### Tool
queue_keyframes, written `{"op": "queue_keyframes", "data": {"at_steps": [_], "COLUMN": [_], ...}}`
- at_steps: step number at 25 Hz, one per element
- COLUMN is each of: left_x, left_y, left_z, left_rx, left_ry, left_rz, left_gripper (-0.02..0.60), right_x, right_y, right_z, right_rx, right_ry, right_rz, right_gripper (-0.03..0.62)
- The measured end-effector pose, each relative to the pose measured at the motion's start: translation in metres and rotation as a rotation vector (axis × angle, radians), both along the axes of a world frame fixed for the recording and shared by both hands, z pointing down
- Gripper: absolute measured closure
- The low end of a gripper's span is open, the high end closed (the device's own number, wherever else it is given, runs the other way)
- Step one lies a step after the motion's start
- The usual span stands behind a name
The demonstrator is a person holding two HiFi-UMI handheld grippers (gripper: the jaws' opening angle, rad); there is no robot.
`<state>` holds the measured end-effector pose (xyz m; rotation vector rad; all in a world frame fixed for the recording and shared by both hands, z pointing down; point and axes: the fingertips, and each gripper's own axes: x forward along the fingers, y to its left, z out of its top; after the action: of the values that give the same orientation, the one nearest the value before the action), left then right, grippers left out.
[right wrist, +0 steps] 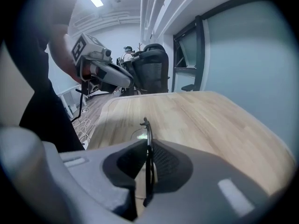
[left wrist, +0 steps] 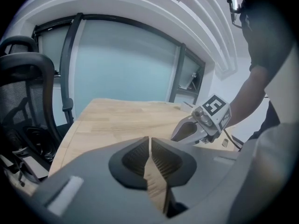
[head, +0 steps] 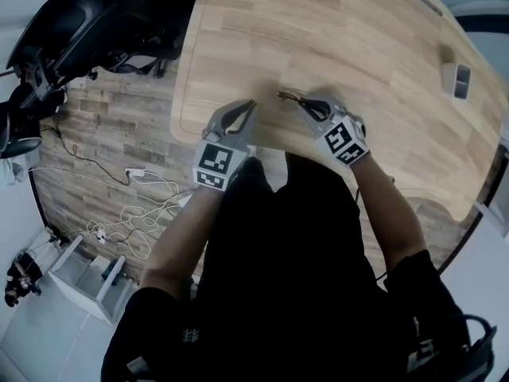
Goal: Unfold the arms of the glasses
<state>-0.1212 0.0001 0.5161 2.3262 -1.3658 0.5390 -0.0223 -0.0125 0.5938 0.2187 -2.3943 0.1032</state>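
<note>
Table (head: 358, 46): a big table of light wood with rounded corners is filling the upper part of the head view; both tools are working over its near edge.
Floor (head: 111, 126): dark wood planks are showing to the left of the table.
Person (head: 302, 277): a person in black clothes is standing at the near edge, and both forearms are reaching forward to the tools.
Office chair (head: 95, 22): a black chair with a mesh back is standing on the floor, beyond the left corner of the table.
White rack (head: 87, 281): it is standing on the floor at the lower left, well apart from the table.
Cables (head: 139, 213): white and dark cables are lying in loose loops on the floor between the rack and the table.
Left gripper (left wrist: 150, 141): its jaws are pressed together at the tips and are holding nothing; it is pointing down at the tabletop, near the other tool.
Right gripper (right wrist: 148, 146): its jaws are pinching the thin dark frame of the glasses, which is running straight between the two pads.
Small white box (head: 457, 80): it is sitting alone on the far right part of the table.
Glasses (right wrist: 146, 125): they are sticking out past the right tool's tips, over the near part of the table, between the two tools. I cannot tell if the arms are folded, or if the glasses are touching the wood.
</note>
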Motion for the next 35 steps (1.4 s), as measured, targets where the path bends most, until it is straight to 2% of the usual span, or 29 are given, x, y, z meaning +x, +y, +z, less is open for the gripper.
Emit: {"op": "queue_keyframes", "data": {"at_steps": [8,13,17,21,27,32,35], "left_x": [0.005,0.0,-0.003,-0.005,-0.005,0.004,0.019], "left_y": [-0.009,-0.01,-0.01,-0.009,-0.005,-0.003,-0.001], "left_z": [-0.006,-0.009,-0.008,-0.008,-0.001,0.011,0.022], "left_rx": [0.012,0.015,0.013,0.012,-0.011,-0.039,-0.074], "left_ry": [-0.004,-0.006,-0.007,-0.011,0.001,0.016,0.052], "left_rz": [0.023,0.017,0.011,0.0,0.003,0.027,0.067], "left_gripper": [0.558,0.558,0.558,0.558,0.557,0.528,0.48], "right_x": [-0.004,-0.011,-0.014,-0.015,-0.015,-0.01,-0.005], "right_y": [0.002,-0.002,0.0,0.001,0.006,0.011,0.012], "right_z": [0.008,0.0,0.006,0.007,-0.005,-0.016,-0.021], "right_rx": [-0.037,-0.009,0.0,0.015,0.044,0.06,0.074], "right_ry": [0.035,0.023,0.067,0.087,0.034,-0.031,-0.064], "right_rz": [-0.029,-0.045,-0.078,-0.095,-0.114,-0.112,-0.103], "right_gripper": [0.549,0.539,0.539,0.577,0.579,0.579,0.579]}}
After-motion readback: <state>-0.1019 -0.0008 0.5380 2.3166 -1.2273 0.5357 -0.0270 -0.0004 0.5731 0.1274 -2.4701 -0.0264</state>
